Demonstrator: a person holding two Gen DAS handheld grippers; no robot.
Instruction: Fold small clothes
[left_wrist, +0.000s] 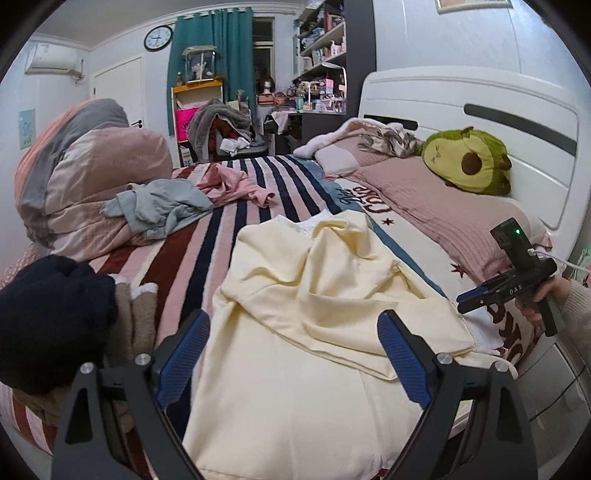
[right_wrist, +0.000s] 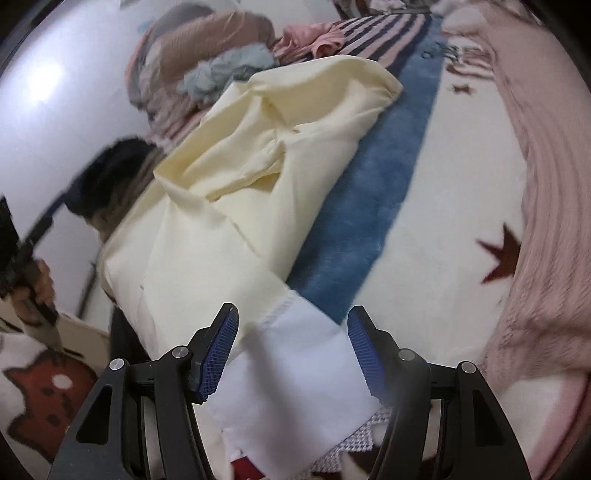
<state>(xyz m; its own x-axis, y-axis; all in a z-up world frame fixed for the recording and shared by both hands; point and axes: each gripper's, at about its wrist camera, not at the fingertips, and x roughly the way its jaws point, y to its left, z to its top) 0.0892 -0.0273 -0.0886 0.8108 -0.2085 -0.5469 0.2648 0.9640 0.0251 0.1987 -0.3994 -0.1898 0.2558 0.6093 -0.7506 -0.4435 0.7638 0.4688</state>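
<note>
cream garment (left_wrist: 314, 295) on bed, left gripper (left_wrist: 291, 354) wide above it

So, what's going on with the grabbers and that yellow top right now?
Left gripper open above the cream shirt, gripping nothing. Right gripper open, white cloth between its fingers. Shirt rumpled, unfolded. Dark clothes pile sits alongside.

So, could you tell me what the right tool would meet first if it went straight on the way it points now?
Most likely the white sleeve cuff of the cream garment, which lies between the open right tool; depth is hard to judge.
</note>
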